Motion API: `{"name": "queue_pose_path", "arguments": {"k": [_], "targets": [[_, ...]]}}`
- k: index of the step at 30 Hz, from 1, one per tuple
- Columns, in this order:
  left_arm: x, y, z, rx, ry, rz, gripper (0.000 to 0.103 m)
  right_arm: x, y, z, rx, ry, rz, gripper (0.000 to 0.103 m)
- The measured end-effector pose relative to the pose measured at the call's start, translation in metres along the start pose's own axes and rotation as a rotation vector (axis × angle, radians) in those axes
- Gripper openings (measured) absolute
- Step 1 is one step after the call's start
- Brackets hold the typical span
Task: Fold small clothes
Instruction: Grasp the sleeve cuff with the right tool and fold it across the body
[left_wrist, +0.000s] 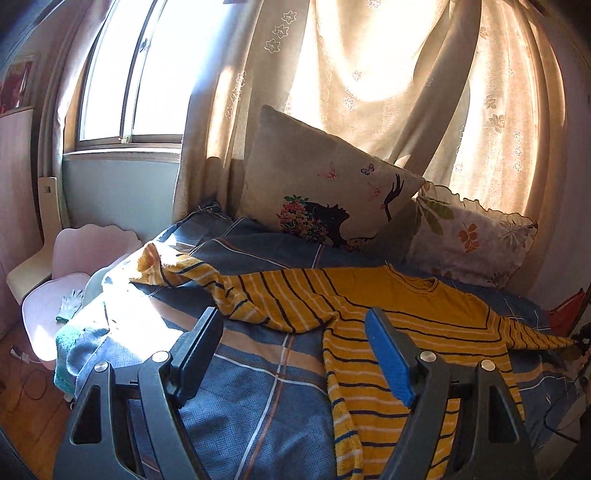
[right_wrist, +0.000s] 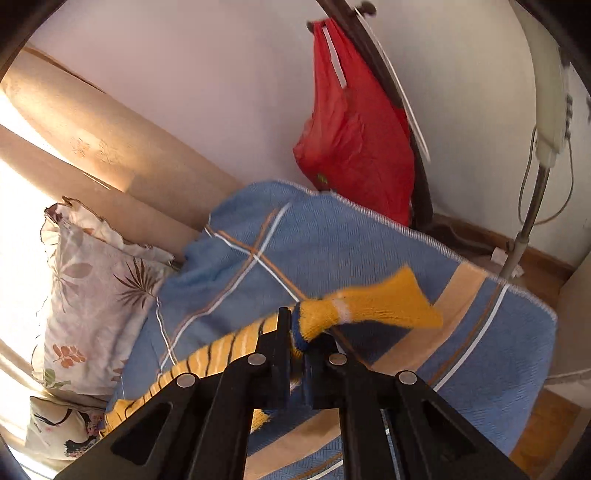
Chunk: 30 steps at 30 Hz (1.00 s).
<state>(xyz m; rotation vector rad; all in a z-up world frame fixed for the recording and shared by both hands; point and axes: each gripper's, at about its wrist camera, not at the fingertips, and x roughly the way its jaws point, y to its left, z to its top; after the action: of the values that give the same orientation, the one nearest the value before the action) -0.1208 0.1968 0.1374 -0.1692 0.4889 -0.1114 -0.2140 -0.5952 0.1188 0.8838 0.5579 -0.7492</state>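
Note:
A yellow sweater (left_wrist: 406, 306) with dark and white stripes lies spread across a blue plaid blanket (left_wrist: 240, 413) on a bed. One sleeve (left_wrist: 184, 271) is rumpled toward the left; the other stretches out to the right edge. My left gripper (left_wrist: 293, 321) hovers open over the sweater's lower part, its blue pad (left_wrist: 388, 354) above the striped body, with nothing pinched. In the right wrist view my right gripper (right_wrist: 295, 332) is shut on the sleeve's cuff end (right_wrist: 369, 306), which is lifted off the blanket (right_wrist: 369, 236) and sticks out past the fingers.
Two patterned pillows (left_wrist: 325, 195) (left_wrist: 469, 240) lean against the curtains (left_wrist: 369, 74) at the back. A pink chair (left_wrist: 55, 306) with a glove stands left of the bed. A red bag (right_wrist: 351, 140) and a fan stand (right_wrist: 528, 229) sit beyond the bed's right corner.

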Motion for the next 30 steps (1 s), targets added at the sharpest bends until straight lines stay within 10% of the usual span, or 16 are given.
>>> {"name": "queue_pose_path", "arguments": {"k": [8,15,21,24,30], "targets": [[0.009,0.014,-0.013,-0.050,0.027,-0.003,0.078,-0.054,0.172,-0.028,-0.364,-0.036,0.189,0.006],[0.016,0.023,-0.020,-0.072,0.047,-0.006,0.078,-0.014,0.346,-0.215,-0.692,0.316,0.506,0.006],[0.023,0.032,-0.025,-0.077,0.079,0.007,0.078,0.029,0.432,-0.391,-0.945,0.502,0.551,0.006],[0.027,0.039,-0.028,-0.085,0.090,0.008,0.078,0.049,0.447,-0.454,-1.108,0.518,0.518,0.012],[0.041,0.057,-0.033,-0.154,0.124,0.000,0.078,0.037,0.453,-0.510,-1.261,0.599,0.640,0.060]]}}
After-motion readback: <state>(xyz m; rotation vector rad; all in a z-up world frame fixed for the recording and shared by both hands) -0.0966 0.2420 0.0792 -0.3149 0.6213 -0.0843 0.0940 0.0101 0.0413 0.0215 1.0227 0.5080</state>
